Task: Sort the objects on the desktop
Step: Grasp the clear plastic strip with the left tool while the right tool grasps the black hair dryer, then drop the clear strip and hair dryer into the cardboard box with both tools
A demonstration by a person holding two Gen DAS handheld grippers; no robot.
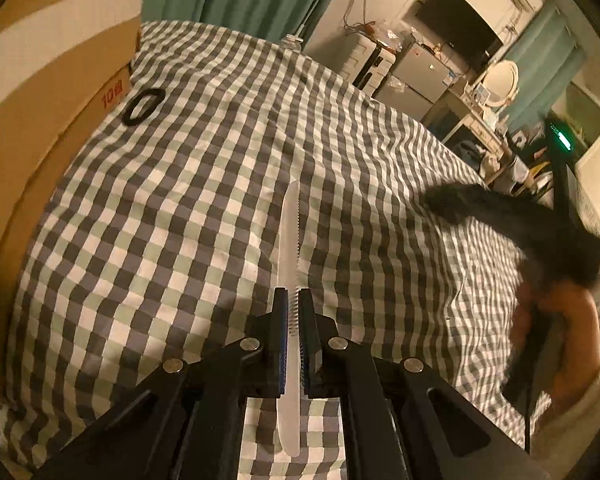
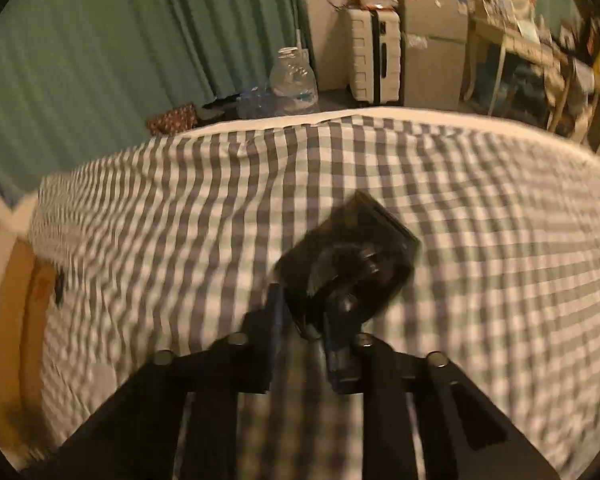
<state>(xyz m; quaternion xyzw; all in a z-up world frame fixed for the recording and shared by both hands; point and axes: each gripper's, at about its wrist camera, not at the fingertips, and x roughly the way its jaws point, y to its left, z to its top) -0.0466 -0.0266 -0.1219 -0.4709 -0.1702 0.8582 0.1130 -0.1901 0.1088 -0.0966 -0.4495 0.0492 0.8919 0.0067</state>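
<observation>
My left gripper (image 1: 294,293) is shut on a white plastic serrated knife (image 1: 290,240), held on edge above the checked cloth (image 1: 204,184), tip pointing away. A black ring (image 1: 143,106) lies on the cloth at the far left beside a cardboard box (image 1: 60,92). My right gripper (image 2: 304,300) is shut on a dark, clear-walled rectangular box (image 2: 350,258) and holds it tilted above the cloth; the view is blurred. The right gripper and the hand holding it show as a dark blur in the left wrist view (image 1: 532,236).
A cardboard box also shows at the left edge of the right wrist view (image 2: 12,280). Beyond the cloth's far edge stand a water bottle (image 2: 294,80), a suitcase (image 2: 374,60), a grey cabinet (image 2: 434,46) and green curtains (image 2: 140,40).
</observation>
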